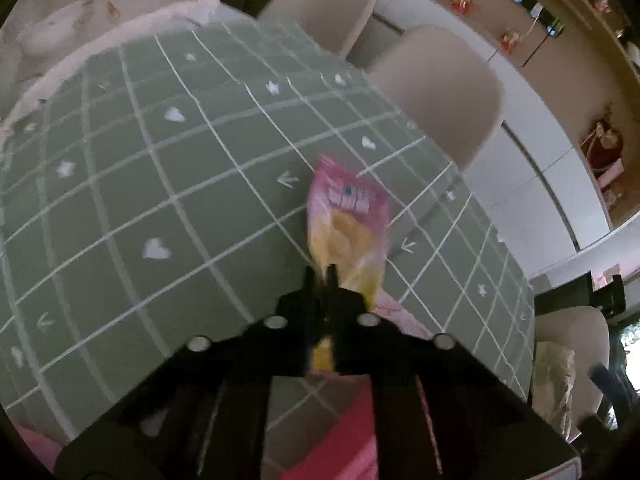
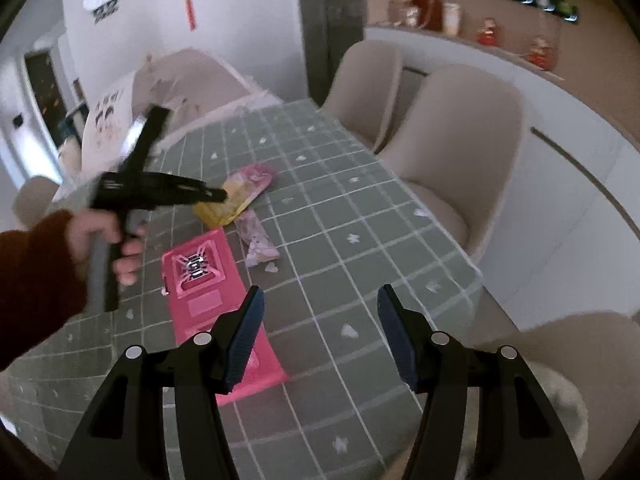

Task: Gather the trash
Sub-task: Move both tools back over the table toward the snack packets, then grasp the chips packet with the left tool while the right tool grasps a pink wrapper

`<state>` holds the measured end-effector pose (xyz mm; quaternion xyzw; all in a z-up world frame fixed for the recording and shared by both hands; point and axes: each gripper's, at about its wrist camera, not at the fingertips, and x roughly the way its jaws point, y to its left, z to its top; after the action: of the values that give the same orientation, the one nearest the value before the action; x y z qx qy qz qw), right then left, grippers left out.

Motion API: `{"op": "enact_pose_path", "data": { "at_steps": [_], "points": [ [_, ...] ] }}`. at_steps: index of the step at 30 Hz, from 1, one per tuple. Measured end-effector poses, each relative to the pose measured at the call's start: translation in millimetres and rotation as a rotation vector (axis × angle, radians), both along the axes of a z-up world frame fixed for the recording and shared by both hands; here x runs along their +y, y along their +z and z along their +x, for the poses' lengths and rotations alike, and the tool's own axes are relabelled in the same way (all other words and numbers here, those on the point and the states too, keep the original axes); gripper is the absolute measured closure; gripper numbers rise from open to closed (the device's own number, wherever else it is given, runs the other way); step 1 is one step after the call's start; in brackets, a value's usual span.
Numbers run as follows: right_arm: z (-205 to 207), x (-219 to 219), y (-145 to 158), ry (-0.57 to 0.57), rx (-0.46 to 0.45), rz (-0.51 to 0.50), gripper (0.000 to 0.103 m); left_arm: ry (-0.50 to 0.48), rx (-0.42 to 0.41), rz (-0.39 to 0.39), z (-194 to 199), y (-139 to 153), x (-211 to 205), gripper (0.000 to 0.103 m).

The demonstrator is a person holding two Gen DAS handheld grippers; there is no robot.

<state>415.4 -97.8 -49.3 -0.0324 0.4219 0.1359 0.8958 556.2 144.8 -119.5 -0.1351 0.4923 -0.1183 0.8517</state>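
A pink and yellow snack wrapper sticks out ahead of my left gripper, whose jaws are shut on its yellow end. The right wrist view shows the same wrapper low over the green checked tablecloth, with the left gripper held by a hand in a dark red sleeve. Whether the wrapper is off the cloth I cannot tell. A flat pink packet and a small pale wrapper lie nearer. My right gripper stands open over the cloth, nothing between its fingers.
Beige chairs stand along the table's right side, and another chair shows beyond the table's far edge. A white counter with figurines runs behind them. The pink packet lies under the left gripper.
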Motion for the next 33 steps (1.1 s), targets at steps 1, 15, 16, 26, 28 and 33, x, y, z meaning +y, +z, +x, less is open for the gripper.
{"op": "enact_pose_path", "data": {
  "at_steps": [1,15,16,26,28,33],
  "points": [
    [8.8,4.8,-5.3,0.019,0.007,-0.009,0.047,0.009,-0.017,-0.008,-7.5,5.1,3.7,0.100],
    [109.9,83.8,-64.9,0.418,0.123,-0.005,0.071,0.159,-0.041,-0.086,-160.0,41.6,72.6,0.101],
    [113.3,86.0,-68.1,0.426,0.133,0.002,0.071,0.168,-0.038,-0.086,-168.5,39.1,74.7,0.101],
    [140.6,91.6,-89.0,0.376,0.177,0.000,0.082,0.272,0.031,-0.097,-211.9,21.7,89.9,0.101],
    [137.9,92.9,-87.1,0.359,0.162,-0.024,0.087,0.273,0.028,-0.093,-214.6,24.6,89.3,0.101],
    [117.0,81.4,-56.8,0.283,0.099,-0.004,0.090,0.252,-0.016,-0.075,-217.5,40.4,84.8,0.101]
  ]
}}
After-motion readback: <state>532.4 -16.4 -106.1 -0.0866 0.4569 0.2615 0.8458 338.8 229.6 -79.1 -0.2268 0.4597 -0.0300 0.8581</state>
